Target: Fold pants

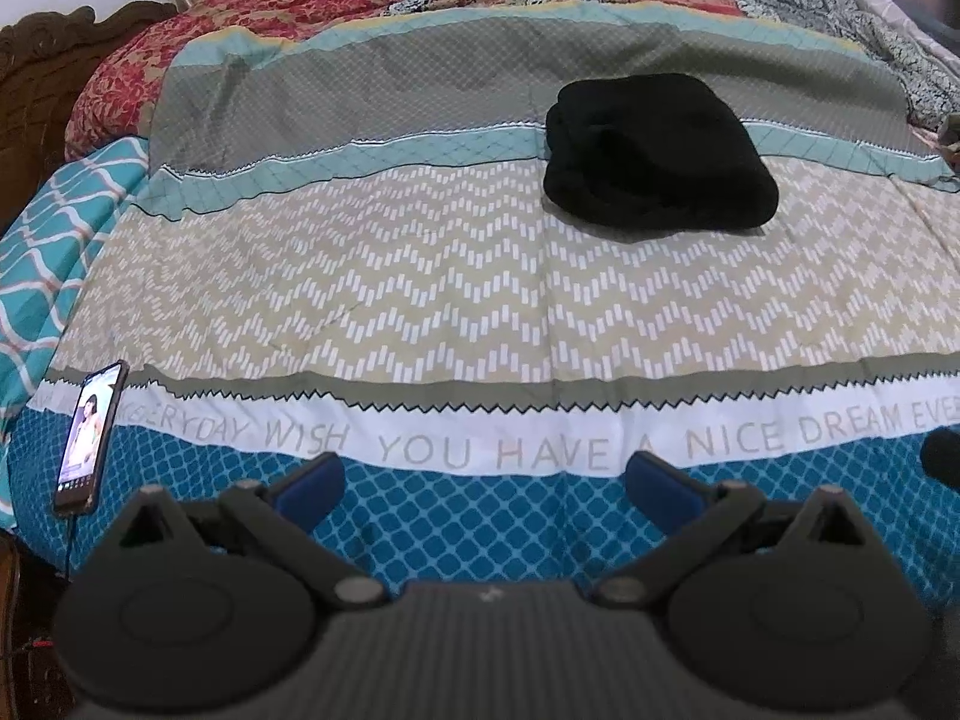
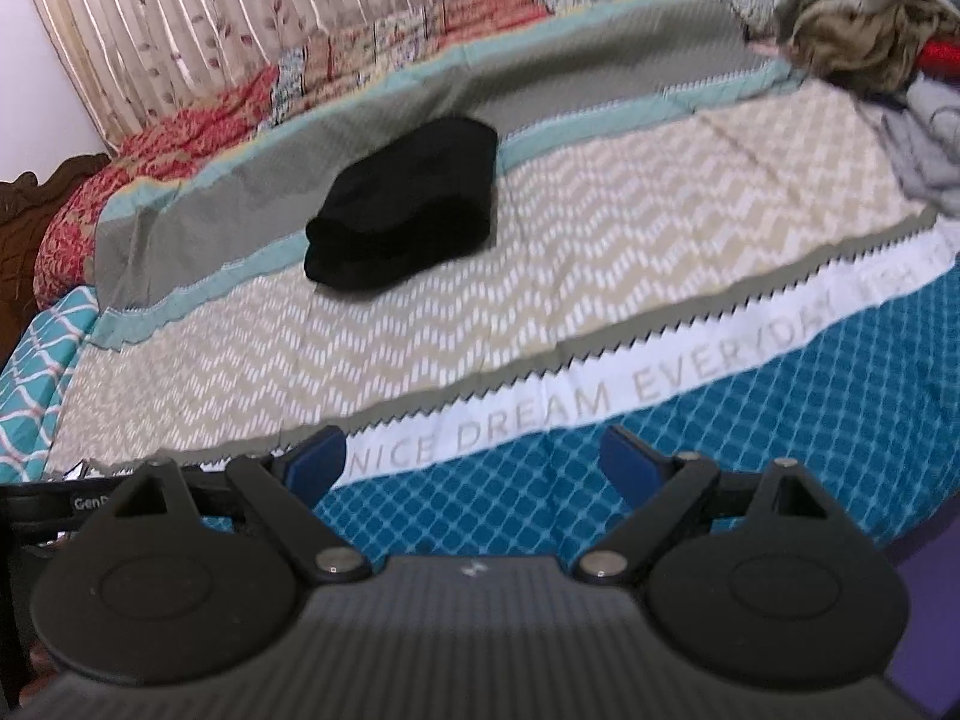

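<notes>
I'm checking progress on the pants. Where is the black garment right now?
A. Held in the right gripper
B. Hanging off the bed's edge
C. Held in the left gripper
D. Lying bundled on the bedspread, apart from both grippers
D: the black pants lie bundled on the bedspread, while the left gripper and the right gripper are both open and empty.

Soft even light, blurred fisheye edges

Folded black pants [image 2: 403, 204] on patterned bedspread [image 2: 600, 252], well beyond spread-fingered right gripper [image 2: 477, 462].
</notes>
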A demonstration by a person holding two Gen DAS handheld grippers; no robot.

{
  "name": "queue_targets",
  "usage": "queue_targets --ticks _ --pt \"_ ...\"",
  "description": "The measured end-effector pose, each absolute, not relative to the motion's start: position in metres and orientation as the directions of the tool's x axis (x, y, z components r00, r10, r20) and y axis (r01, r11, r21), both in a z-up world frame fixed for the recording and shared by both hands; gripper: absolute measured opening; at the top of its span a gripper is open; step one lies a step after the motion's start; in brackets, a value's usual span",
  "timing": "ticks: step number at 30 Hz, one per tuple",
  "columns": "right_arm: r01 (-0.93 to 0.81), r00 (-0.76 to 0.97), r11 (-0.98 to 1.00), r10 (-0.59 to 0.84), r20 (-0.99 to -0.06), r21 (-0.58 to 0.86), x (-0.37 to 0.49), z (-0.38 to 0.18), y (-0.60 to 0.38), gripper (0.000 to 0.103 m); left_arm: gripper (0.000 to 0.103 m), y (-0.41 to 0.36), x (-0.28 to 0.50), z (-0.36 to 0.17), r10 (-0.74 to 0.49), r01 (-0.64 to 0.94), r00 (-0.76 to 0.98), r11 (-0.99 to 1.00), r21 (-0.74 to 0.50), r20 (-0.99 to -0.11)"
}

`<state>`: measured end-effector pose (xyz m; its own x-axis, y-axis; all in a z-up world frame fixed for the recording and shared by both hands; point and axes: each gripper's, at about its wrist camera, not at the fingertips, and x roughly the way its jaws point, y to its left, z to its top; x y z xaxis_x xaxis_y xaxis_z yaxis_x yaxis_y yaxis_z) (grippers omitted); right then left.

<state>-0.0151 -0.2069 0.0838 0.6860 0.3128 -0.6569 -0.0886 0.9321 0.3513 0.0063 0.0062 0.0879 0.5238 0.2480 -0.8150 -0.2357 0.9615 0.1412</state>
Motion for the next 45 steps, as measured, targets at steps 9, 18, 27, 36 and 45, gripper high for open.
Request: queue_targets --ticks 9,18,27,36,45 --pt "-0.105 0.743 0.946 0.279 -0.608 0.307 -0.02 0.09 -0.202 0.093 0.103 0.005 0.001 0.093 0.21 -0.215 0.55 0.971 0.107 -0.809" --pt "-0.101 0.752 0.948 0.27 -0.601 0.301 -0.021 0.09 -0.198 0.093 0.103 -0.002 -0.002 0.097 0.165 -0.154 0.573 0.984 0.092 -0.803" --pt "-0.105 0.761 0.95 0.267 -0.591 0.295 -0.025 0.092 -0.194 0.093 0.103 -0.003 -0.002 0.101 0.156 -0.152 0.582 0.985 0.081 -0.798" --pt "-0.105 0.764 0.95 0.267 -0.587 0.294 -0.026 0.093 -0.193 0.093 0.103 -0.003 -0.003 0.102 0.152 -0.156 0.583 0.985 0.073 -0.798" --pt "-0.108 0.776 0.951 0.262 -0.573 0.289 -0.028 0.094 -0.193 0.093 0.103 0.001 -0.004 0.103 0.175 -0.194 0.588 0.978 0.073 -0.79"
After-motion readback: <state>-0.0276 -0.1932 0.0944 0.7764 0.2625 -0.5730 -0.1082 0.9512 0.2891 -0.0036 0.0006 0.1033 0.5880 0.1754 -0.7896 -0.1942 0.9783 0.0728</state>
